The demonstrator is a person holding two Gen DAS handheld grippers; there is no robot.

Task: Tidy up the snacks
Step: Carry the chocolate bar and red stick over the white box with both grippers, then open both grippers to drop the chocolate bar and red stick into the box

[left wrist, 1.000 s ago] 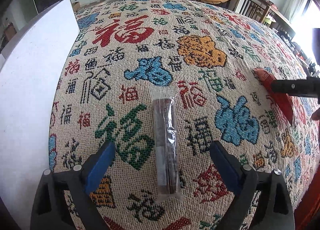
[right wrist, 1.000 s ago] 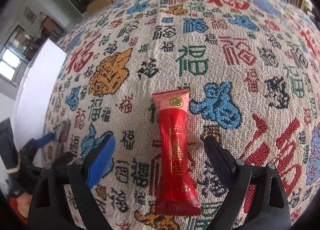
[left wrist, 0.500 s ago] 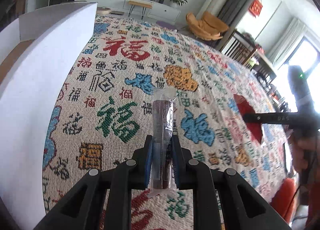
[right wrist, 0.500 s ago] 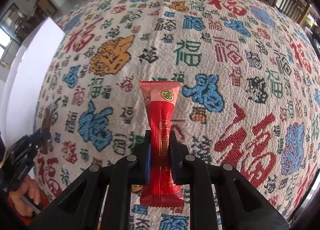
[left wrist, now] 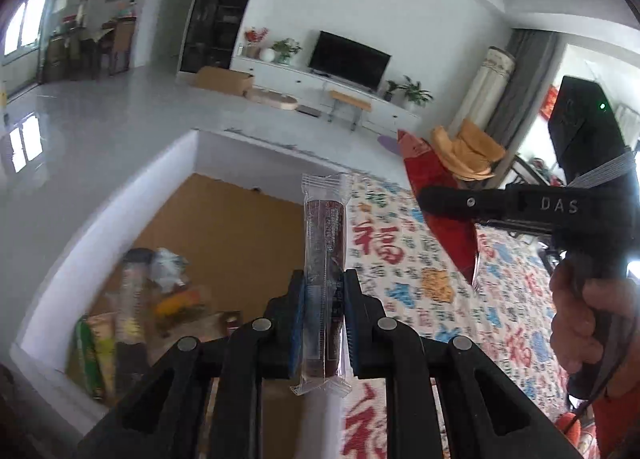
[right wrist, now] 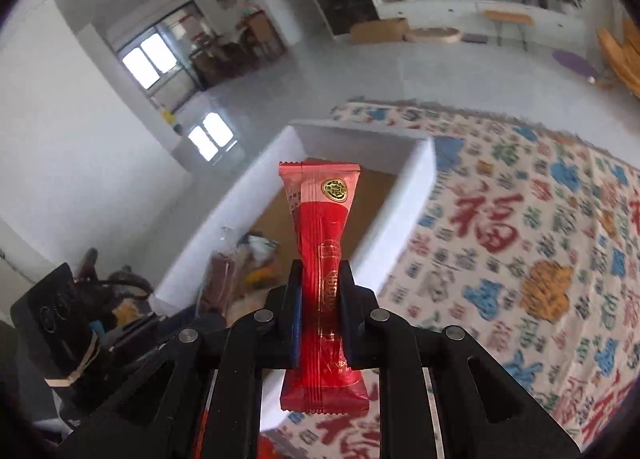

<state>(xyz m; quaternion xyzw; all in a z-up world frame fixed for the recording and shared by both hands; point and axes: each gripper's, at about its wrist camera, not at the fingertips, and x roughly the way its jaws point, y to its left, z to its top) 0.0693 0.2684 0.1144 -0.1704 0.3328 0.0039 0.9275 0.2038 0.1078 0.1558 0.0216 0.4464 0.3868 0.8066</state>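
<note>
My left gripper (left wrist: 323, 291) is shut on a clear-wrapped dark brown snack bar (left wrist: 325, 243) and holds it raised over the edge of a white box (left wrist: 120, 207) with a brown floor. My right gripper (right wrist: 320, 279) is shut on a red snack packet (right wrist: 322, 227) with a gold seal, raised near the same white box (right wrist: 404, 219). The right gripper with its red packet (left wrist: 452, 219) also shows in the left wrist view, at the right above the cloth.
Several snack packets (left wrist: 132, 311) lie in the box's near corner; they also show in the right wrist view (right wrist: 240, 263). A patterned tablecloth (right wrist: 540, 259) covers the table to the right of the box. A living room lies beyond.
Both grippers have lifted their snacks off the cloth and swung toward the white box, whose inside now shows.
</note>
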